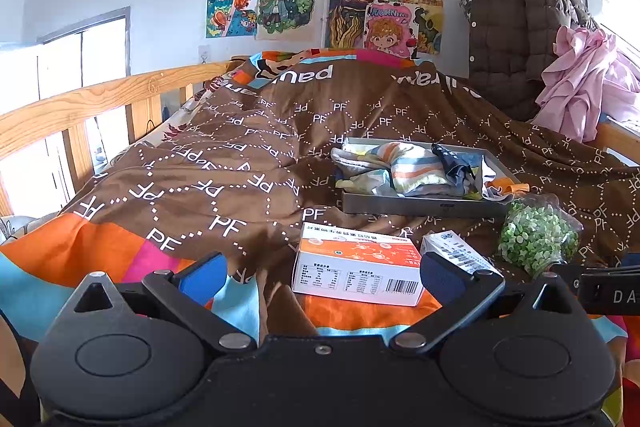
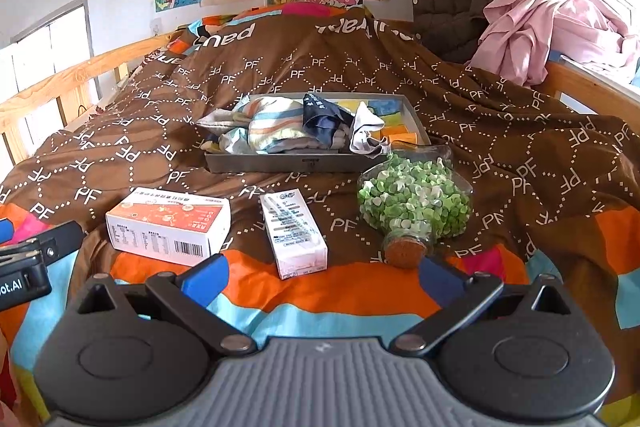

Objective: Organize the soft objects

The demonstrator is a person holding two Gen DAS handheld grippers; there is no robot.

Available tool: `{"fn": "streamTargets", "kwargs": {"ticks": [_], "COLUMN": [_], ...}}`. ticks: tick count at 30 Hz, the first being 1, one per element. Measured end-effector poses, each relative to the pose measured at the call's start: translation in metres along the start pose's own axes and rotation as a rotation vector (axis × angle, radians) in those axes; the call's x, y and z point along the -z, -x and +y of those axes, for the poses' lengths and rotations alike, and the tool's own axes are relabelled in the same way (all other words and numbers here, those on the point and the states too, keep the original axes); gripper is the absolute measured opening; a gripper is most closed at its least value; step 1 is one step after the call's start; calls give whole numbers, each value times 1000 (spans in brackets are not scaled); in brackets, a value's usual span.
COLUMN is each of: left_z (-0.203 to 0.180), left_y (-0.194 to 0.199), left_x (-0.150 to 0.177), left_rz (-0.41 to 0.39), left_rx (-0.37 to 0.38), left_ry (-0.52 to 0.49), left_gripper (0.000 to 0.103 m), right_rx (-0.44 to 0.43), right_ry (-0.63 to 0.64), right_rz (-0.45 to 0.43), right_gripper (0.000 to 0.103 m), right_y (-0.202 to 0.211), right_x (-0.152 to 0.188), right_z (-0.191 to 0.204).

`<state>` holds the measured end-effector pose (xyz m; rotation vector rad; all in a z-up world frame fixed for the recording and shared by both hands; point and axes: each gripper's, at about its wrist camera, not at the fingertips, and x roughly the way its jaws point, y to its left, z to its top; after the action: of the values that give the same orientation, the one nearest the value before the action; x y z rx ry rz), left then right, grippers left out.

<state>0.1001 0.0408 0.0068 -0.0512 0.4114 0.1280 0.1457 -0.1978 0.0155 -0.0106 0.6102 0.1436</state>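
Right now your left gripper (image 1: pixel 322 277) and right gripper (image 2: pixel 322 277) both gape wide, holding nothing, short of the grey cloth-filled tray (image 2: pixel 280 163).

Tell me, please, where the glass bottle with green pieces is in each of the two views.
Left wrist: the glass bottle lies at right, beside the grey tray's front right corner.
Right wrist: right of centre, cork stopper toward the camera.
Shared landmark: the grey tray of folded cloths.
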Motion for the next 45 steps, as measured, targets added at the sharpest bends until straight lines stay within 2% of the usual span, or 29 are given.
{"fn": "streamTargets", "kwargs": {"ticks": [45], "left_z": [-1], "left_y": [0], "left_x": [-2], "left_rz": [4], "left_rx": [-6], "left_ry": [-4], "left_gripper": [102], "right_rx": [-1], "right_ry": [6], "right_rz": [22], "right_gripper": [103], "right_y": [-4], "right_x": [3], "right_z": [1]}}
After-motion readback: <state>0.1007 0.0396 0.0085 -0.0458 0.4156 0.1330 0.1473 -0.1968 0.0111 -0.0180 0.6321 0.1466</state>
